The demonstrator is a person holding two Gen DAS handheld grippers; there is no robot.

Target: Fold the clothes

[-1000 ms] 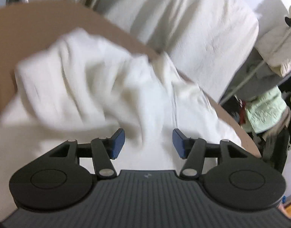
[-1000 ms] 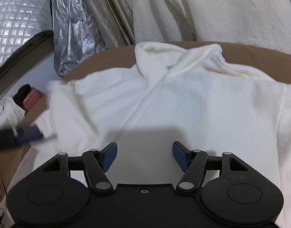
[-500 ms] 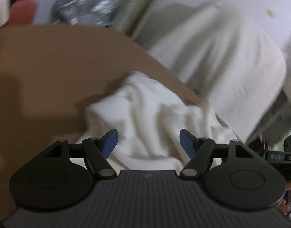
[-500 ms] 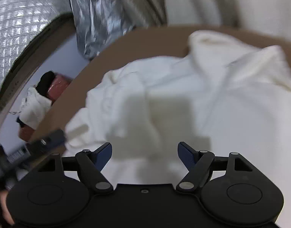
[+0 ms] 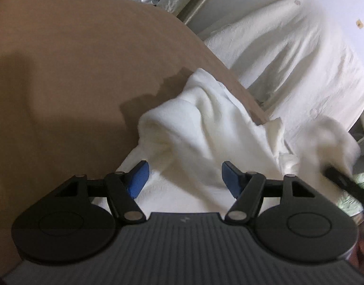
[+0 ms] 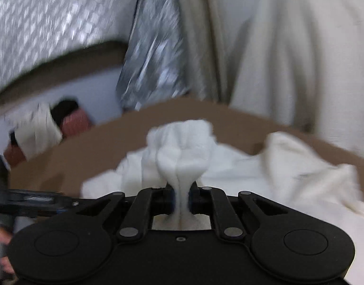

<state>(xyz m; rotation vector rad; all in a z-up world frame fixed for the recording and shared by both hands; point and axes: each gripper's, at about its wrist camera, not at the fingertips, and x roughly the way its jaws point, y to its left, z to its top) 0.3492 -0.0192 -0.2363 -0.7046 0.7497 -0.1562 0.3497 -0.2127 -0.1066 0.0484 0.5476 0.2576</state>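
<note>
A white fleece garment (image 5: 205, 130) lies bunched on the round brown table (image 5: 75, 71). My left gripper (image 5: 185, 175) hovers low over the garment's near edge. Its jaws are closing, with fleece lying between the blue pads (image 5: 140, 174) but not pinched. In the right wrist view my right gripper (image 6: 181, 197) is shut on a gathered fold of the garment (image 6: 184, 147), which puffs up above the pads. The rest of the fleece trails off to the right over the table (image 6: 87, 147). The left gripper's dark body (image 6: 27, 201) shows at the left edge.
A large cream cloth-covered shape (image 5: 288, 59) stands just behind the table. Crumpled silver foil (image 6: 153, 59) and a quilted silver sheet (image 6: 39, 23) line the back. Loose clothes (image 6: 39, 128) lie beyond the table's left rim. Pale green fabric (image 5: 348, 197) sits low on the right.
The right gripper has shut on a fold of the fleece and risen with it. The flat garment is now bunched. The left gripper has shifted sideways, so more bare table shows.
</note>
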